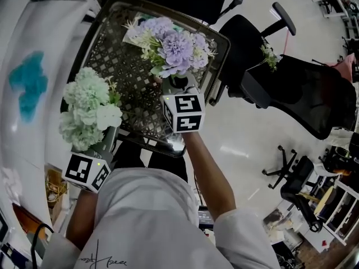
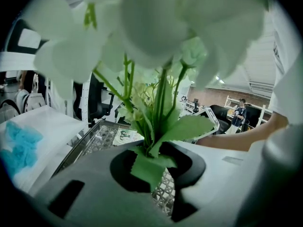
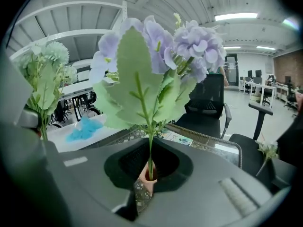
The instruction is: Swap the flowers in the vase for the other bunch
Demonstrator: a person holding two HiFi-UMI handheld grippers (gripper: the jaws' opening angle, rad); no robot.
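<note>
- Office floor with black swivel chairs [image 1: 303, 94] spreads behind a lattice-topped metal table [image 1: 129, 72], seen from above the person at its near edge.
- Left gripper [image 1: 109, 136] pinches the stems of a pale green and white bunch [image 1: 90, 114]. The blooms stand upright above the jaws, over the table's left near edge.
- In the left gripper view the stems and one broad leaf run down between the jaws, which are closed on them with a gap left for the bundle.
- Right gripper [image 1: 178, 84] is pressed nearly together on the single thin stem of a lilac hydrangea bunch [image 1: 171, 43], held upright over the far half of the table.
- In the right gripper view the stem's foot sits in a small pinkish sleeve [image 3: 147, 179] between the jaws; what that piece is cannot be told.
- Both bunches are held in the air, well apart, the green one to the left of the lilac one.
- A printed sheet [image 3: 177, 137] lies on the lattice near the far edge, its print too small to read.
- A white surface at the left carries a bright blue patch [image 1: 29, 83].
- Each gripper bears a cube with black-and-white square markers.
</note>
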